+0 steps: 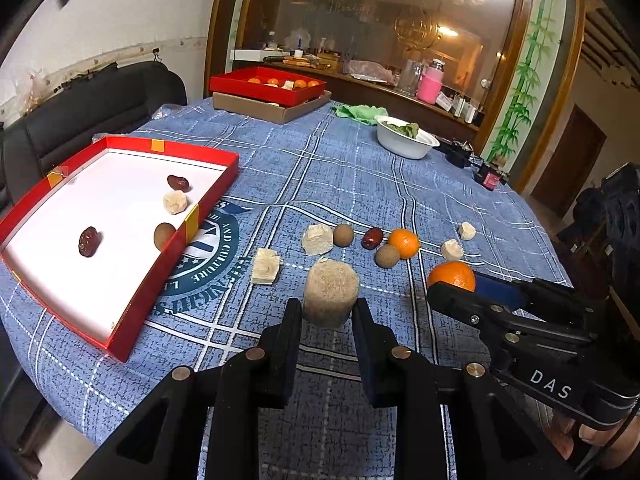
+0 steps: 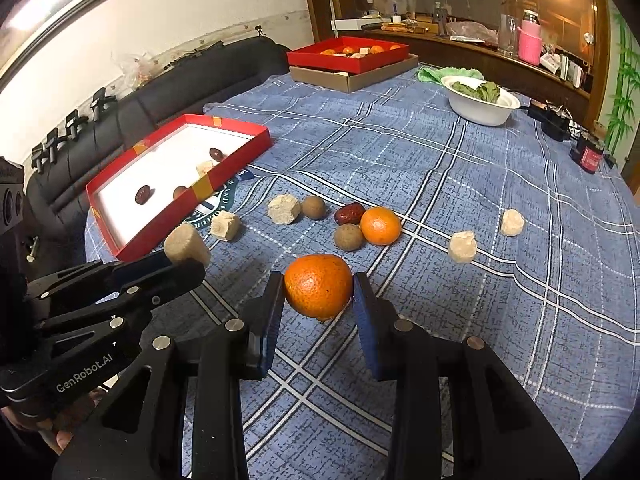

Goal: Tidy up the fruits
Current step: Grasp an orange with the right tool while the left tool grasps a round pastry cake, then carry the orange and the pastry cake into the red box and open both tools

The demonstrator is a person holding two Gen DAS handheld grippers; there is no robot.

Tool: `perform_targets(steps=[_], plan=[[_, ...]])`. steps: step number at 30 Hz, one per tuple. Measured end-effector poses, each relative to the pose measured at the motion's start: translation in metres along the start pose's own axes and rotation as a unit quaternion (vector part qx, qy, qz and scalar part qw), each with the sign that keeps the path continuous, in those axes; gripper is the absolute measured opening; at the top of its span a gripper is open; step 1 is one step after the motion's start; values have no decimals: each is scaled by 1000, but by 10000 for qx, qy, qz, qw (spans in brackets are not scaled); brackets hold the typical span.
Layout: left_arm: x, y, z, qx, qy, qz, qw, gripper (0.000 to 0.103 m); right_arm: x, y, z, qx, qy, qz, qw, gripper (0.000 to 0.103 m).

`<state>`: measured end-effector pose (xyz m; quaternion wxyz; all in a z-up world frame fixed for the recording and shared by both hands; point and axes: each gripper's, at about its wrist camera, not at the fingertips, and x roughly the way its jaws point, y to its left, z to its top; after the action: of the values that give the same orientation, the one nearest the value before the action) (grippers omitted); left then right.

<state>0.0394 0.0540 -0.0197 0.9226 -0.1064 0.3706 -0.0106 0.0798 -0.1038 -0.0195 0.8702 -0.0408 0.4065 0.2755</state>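
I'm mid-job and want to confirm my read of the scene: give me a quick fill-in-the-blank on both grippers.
1. The right gripper is shut on a round ____ tangerine.
2. The left gripper holds a beige cylindrical block; the gripper is ____.
3. The shallow red cardboard tray has a ____ floor.

Missing: orange; shut; white

Round table [image 1: 360, 168] covered with blue plaid cloth. Lying directly on it: red tray [image 1: 176, 240] at left; stacked red and brown boxes [image 1: 272, 98] at far edge; green rag [image 1: 360, 113]; white bowl [image 1: 406, 142]; loose at centre, orange [image 1: 404, 243], red date [image 1: 373, 237], two brown round fruits [image 1: 343, 235], pale chunks [image 1: 317, 239].
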Motion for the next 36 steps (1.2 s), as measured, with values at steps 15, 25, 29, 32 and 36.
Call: perform_targets(steps=[15, 25, 29, 32, 36], plan=[[2, 4, -2, -39, 36, 44, 10000, 25, 3, -1, -4, 0, 75, 26, 10000, 34], [4, 13, 0, -149, 19, 76, 9999, 25, 9, 4, -2, -50, 125, 98, 9999, 34], [0, 23, 3, -251, -41, 124, 9996, 25, 11, 9, 1, -104, 121, 160, 9997, 34], [-5, 34, 7, -360, -143, 214, 9990, 25, 14, 15, 4, -162, 122, 220, 9996, 34], [-12, 57, 16, -578, -323, 421, 9969, 25, 16, 29, 12, -305, 91, 324, 9990, 34]])
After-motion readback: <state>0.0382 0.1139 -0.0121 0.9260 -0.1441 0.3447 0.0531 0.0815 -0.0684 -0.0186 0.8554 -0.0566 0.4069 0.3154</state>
